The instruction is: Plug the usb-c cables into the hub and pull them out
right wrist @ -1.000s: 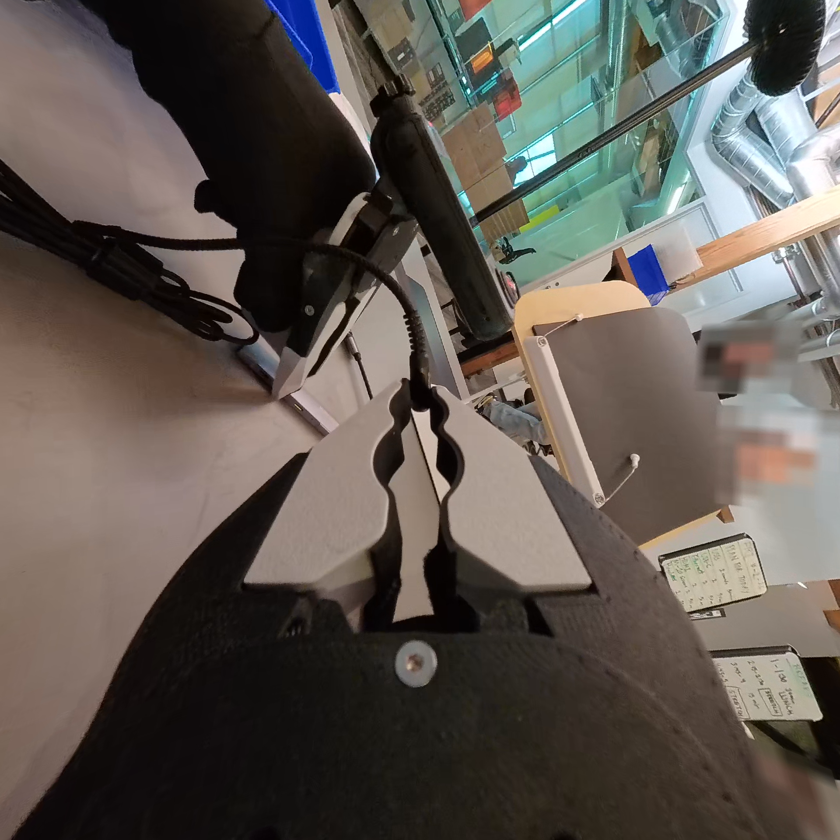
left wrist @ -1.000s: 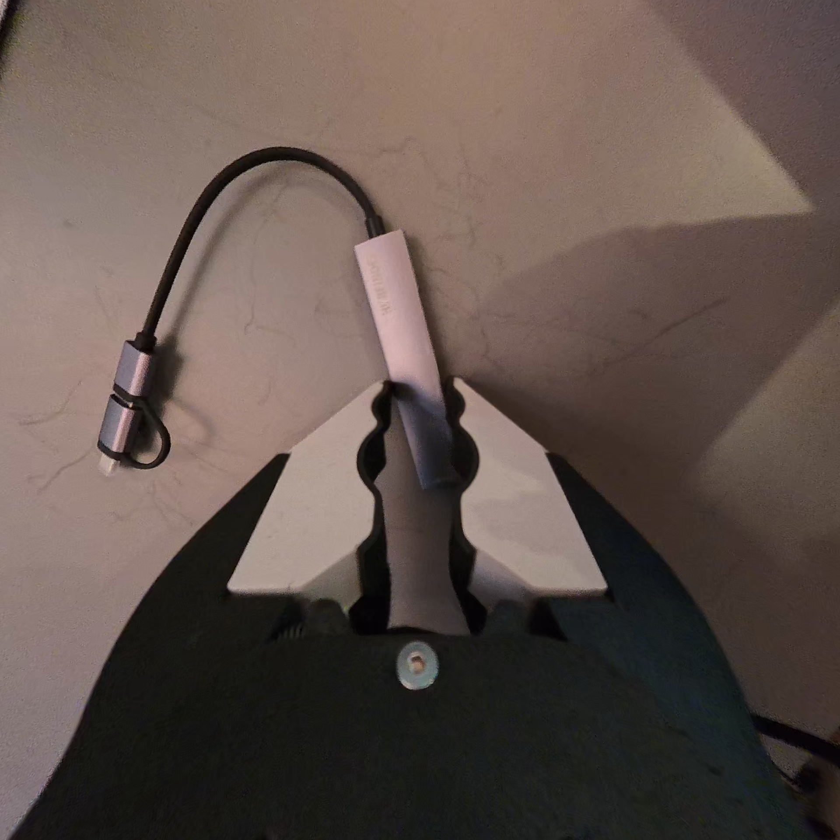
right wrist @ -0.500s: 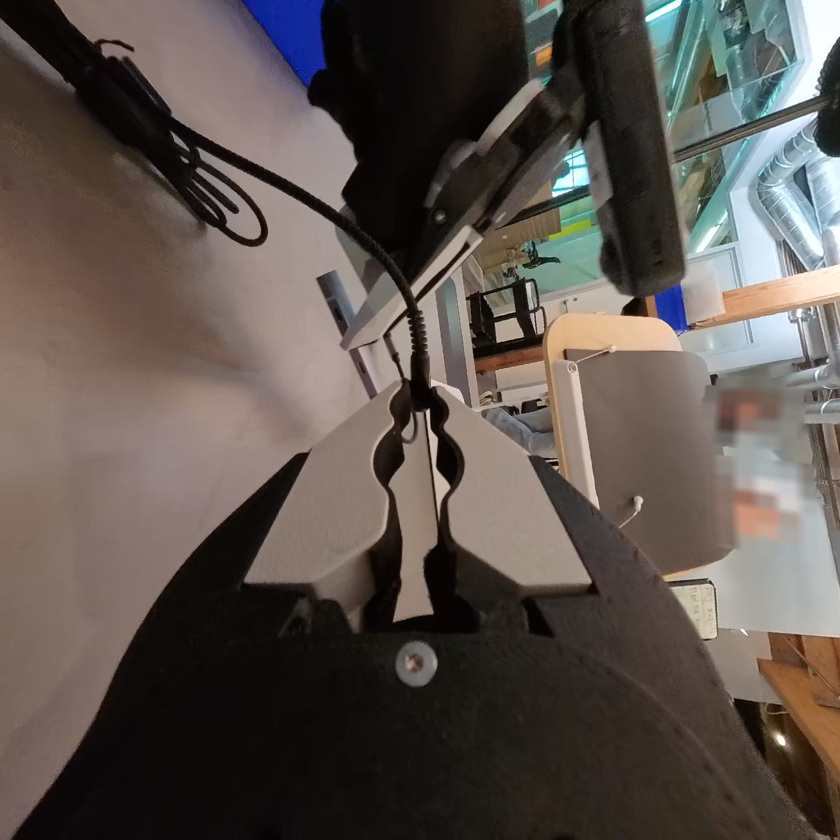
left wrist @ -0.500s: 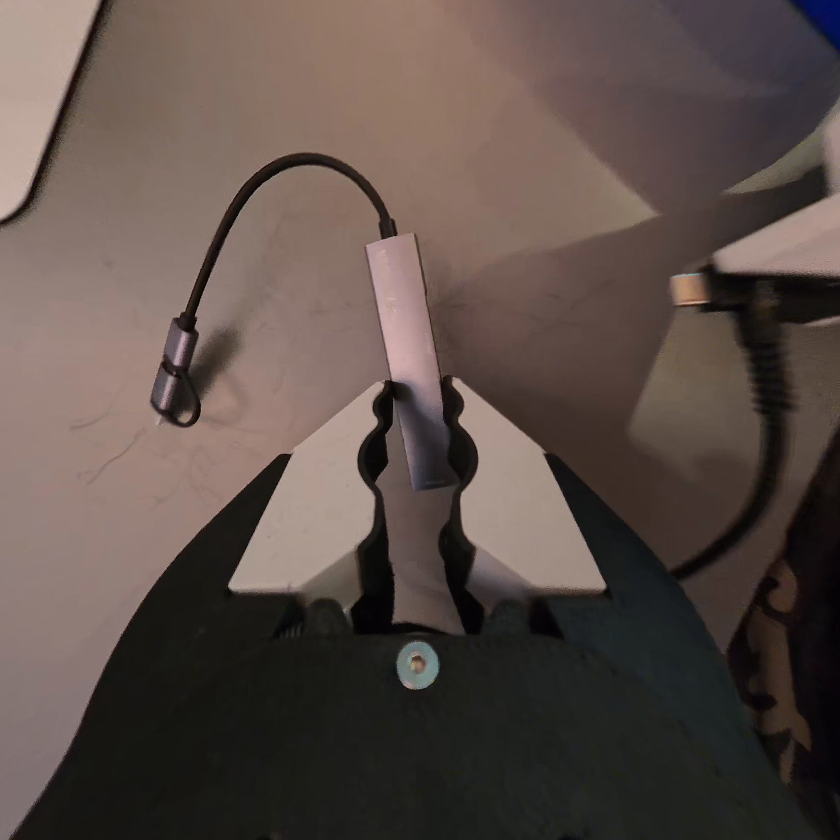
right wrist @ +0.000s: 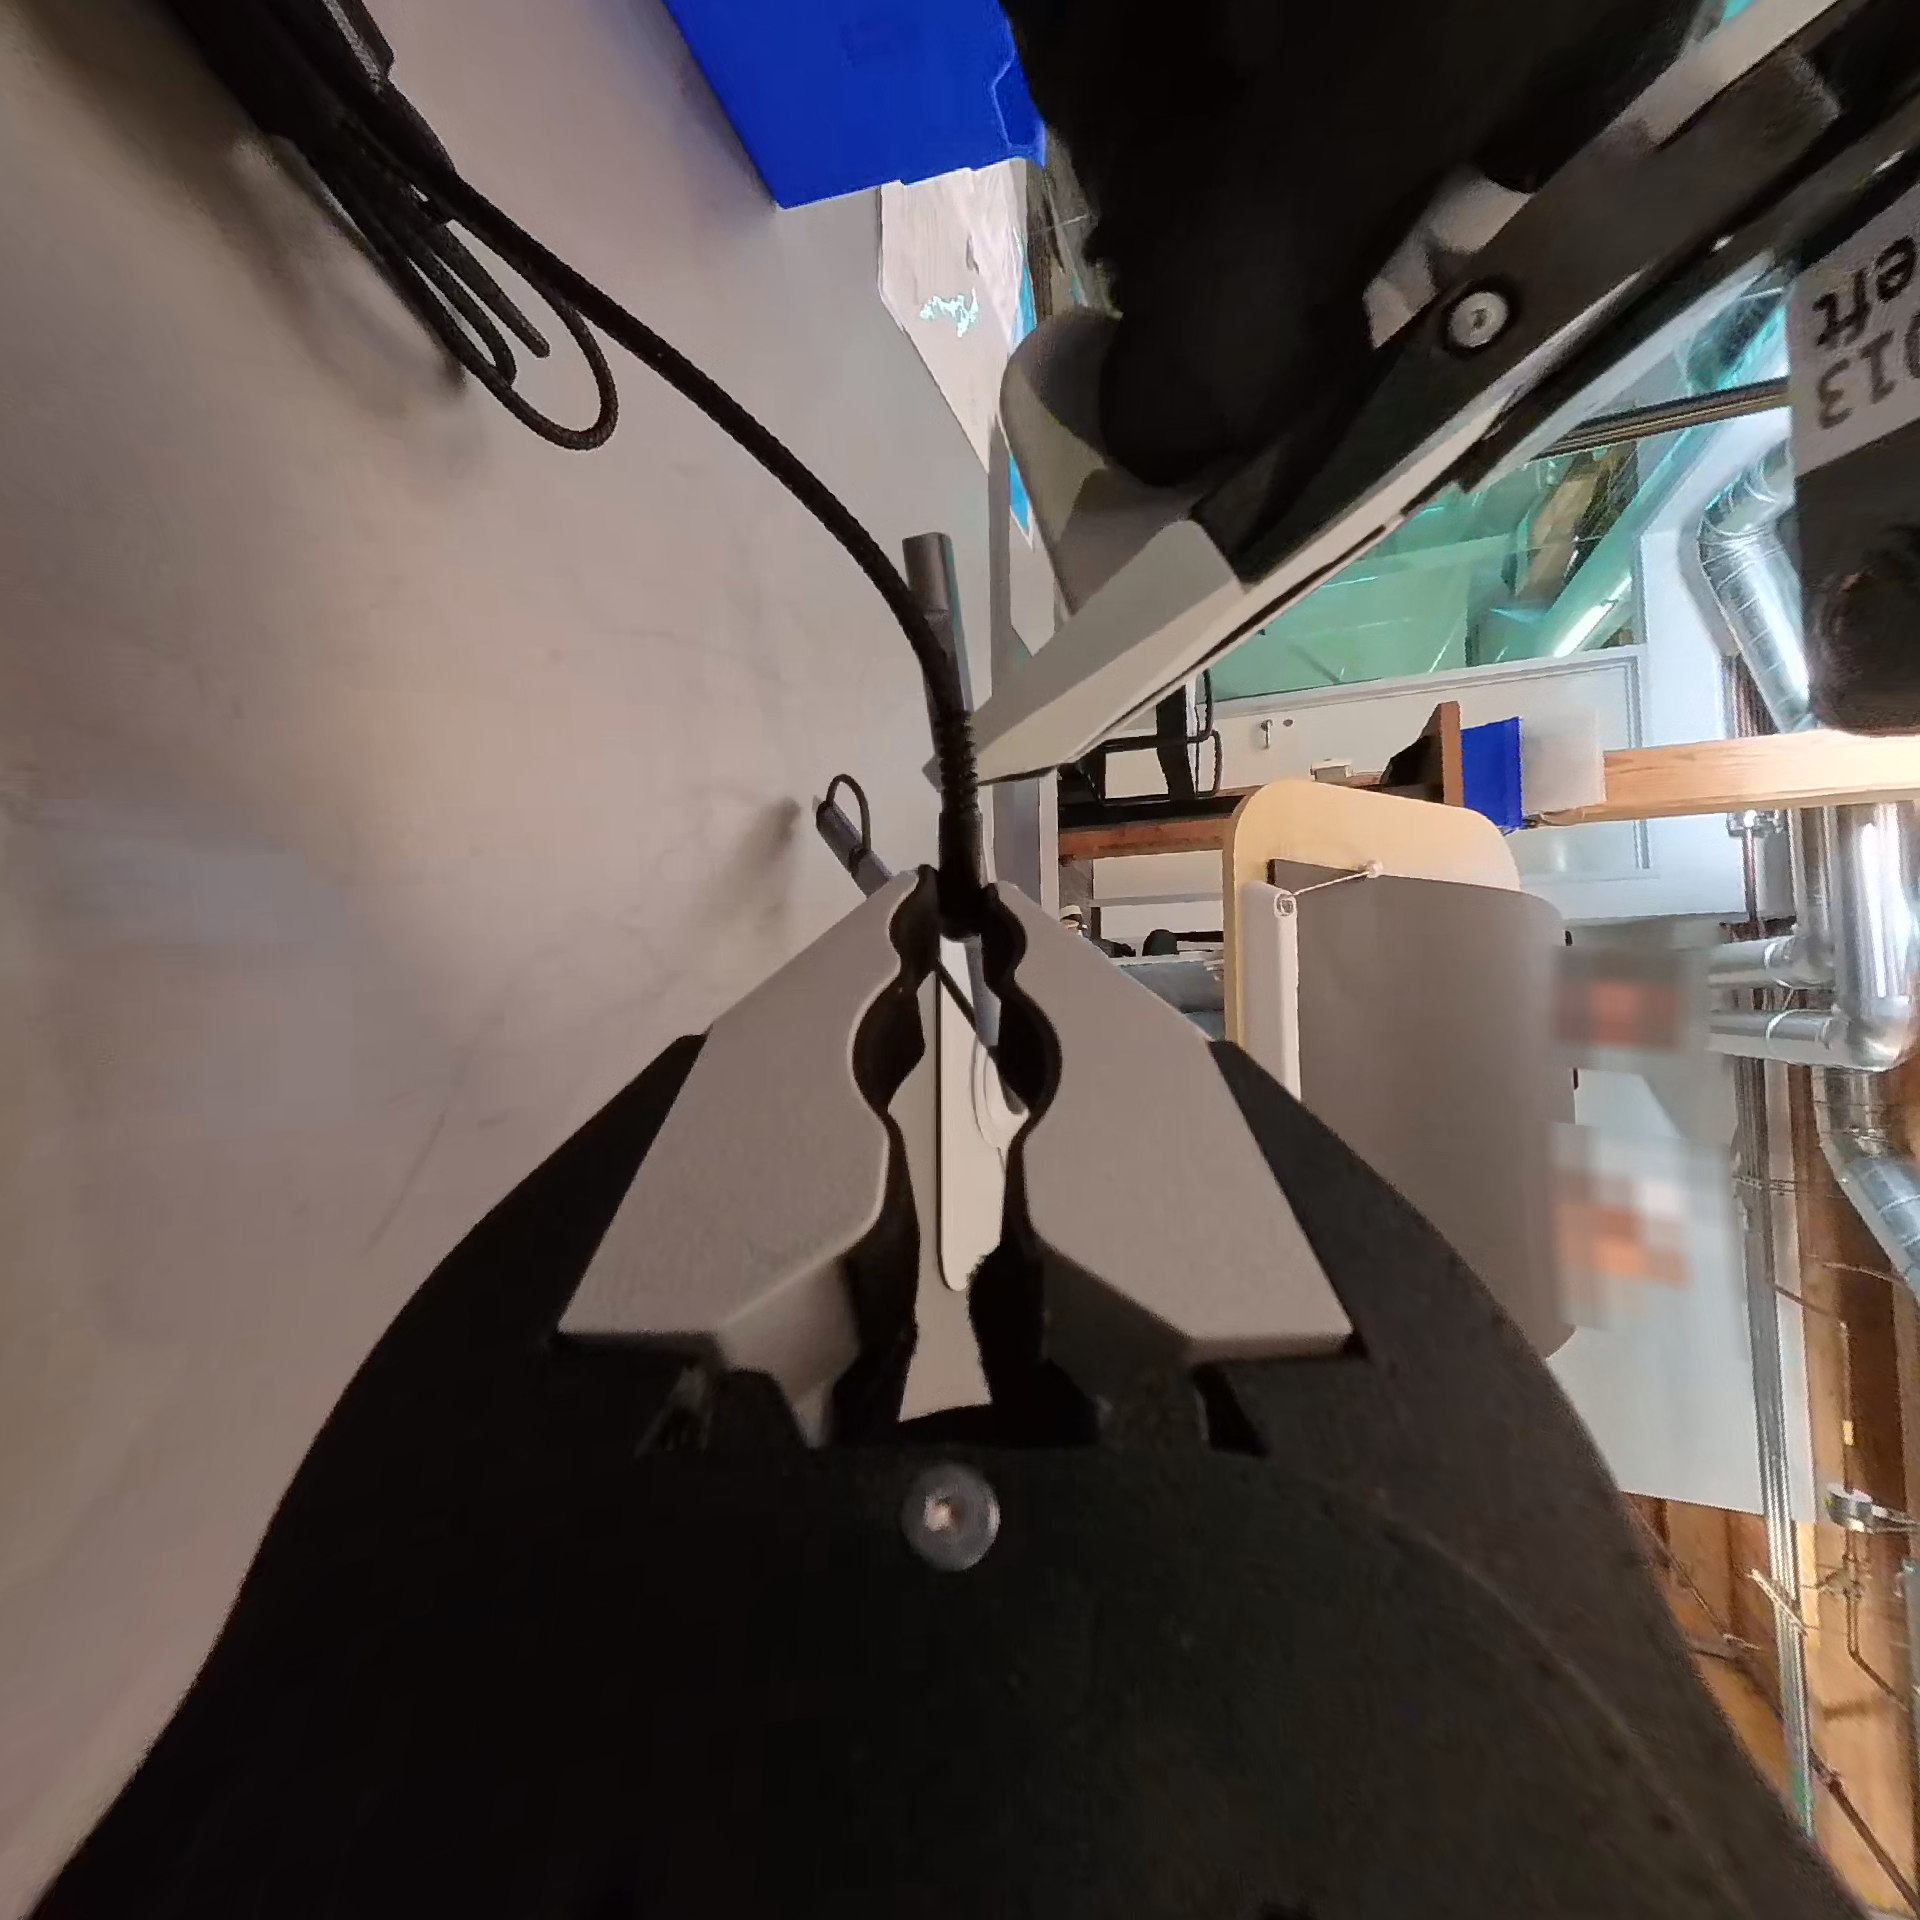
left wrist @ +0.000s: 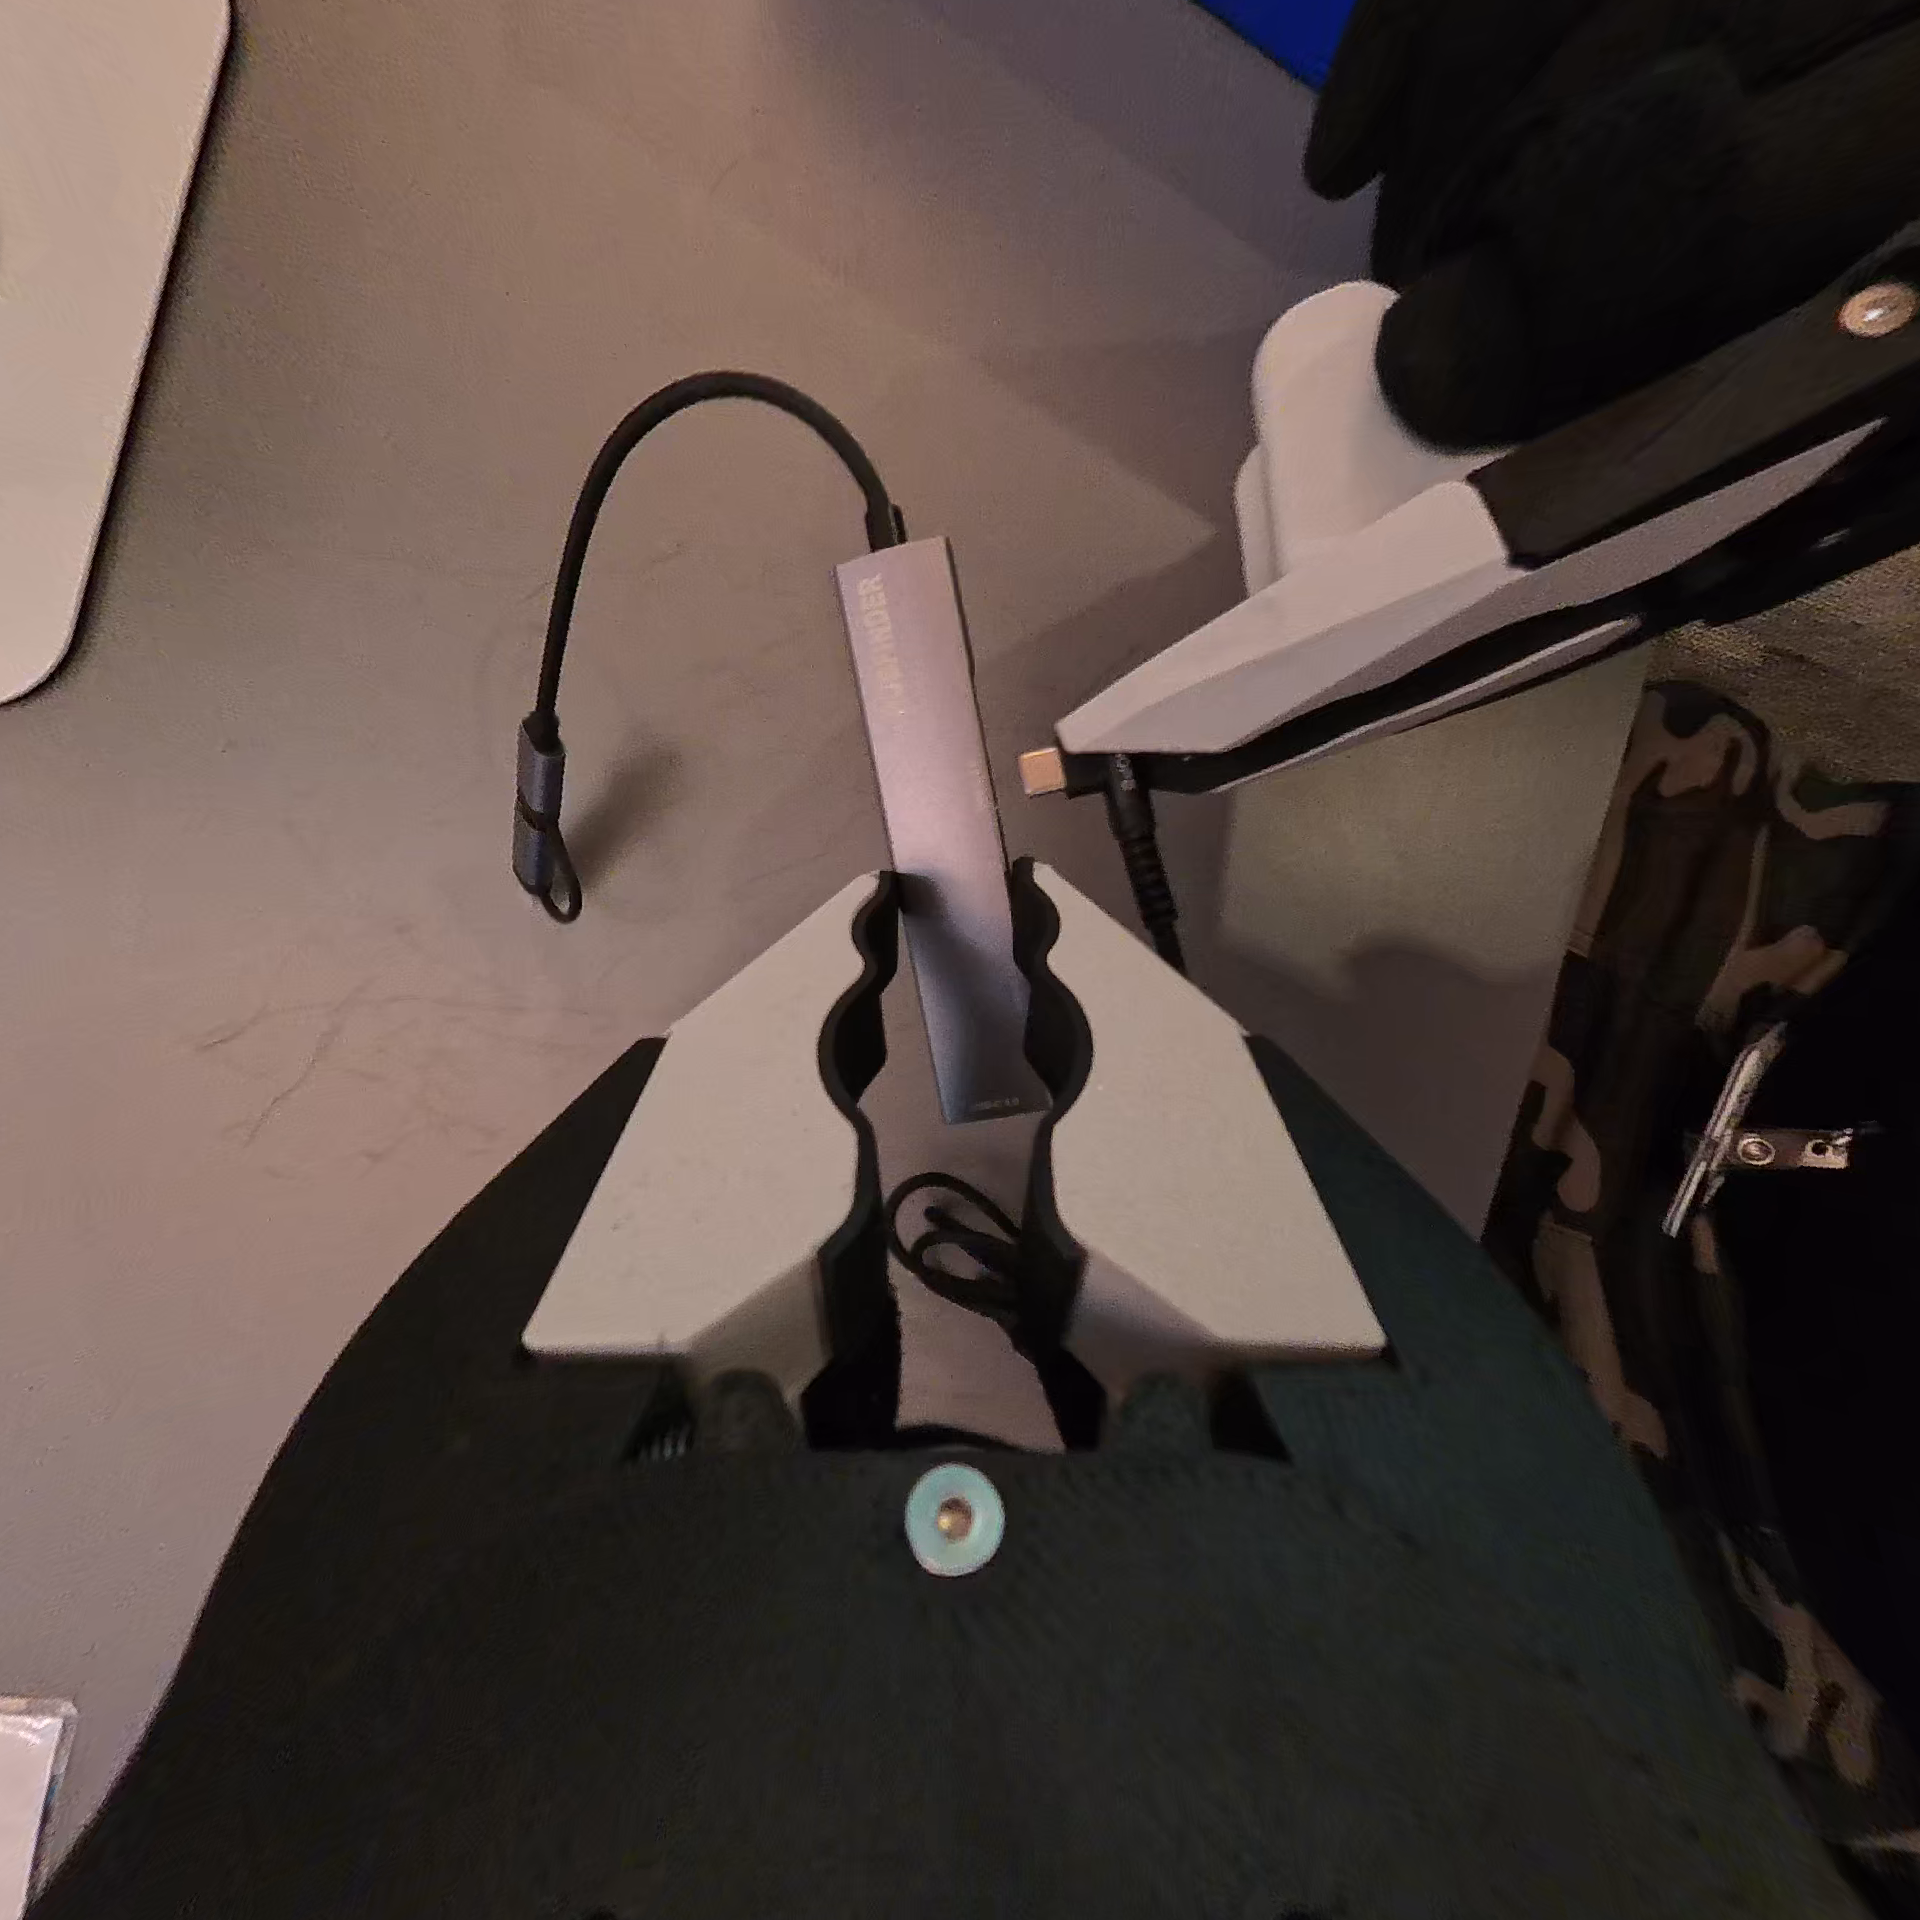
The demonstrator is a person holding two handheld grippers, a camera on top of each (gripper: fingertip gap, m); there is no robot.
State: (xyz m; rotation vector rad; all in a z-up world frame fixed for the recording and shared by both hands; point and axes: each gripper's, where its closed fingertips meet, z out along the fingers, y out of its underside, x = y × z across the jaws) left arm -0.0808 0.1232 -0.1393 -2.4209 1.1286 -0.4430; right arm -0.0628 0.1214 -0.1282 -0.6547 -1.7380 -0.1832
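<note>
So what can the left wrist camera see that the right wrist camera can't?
Only the left wrist view shows the metal plug tip just short of the hub's side, not yet in, and a white pad at the table's edge.

Only the right wrist view shows the blue bin, the cable bundle on the table and the room behind.

Both show the hub held in the left gripper and the black usb-c cable pinched in the right gripper.

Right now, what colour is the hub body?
Dark metallic grey; the hub shows best in the left wrist view.
</note>
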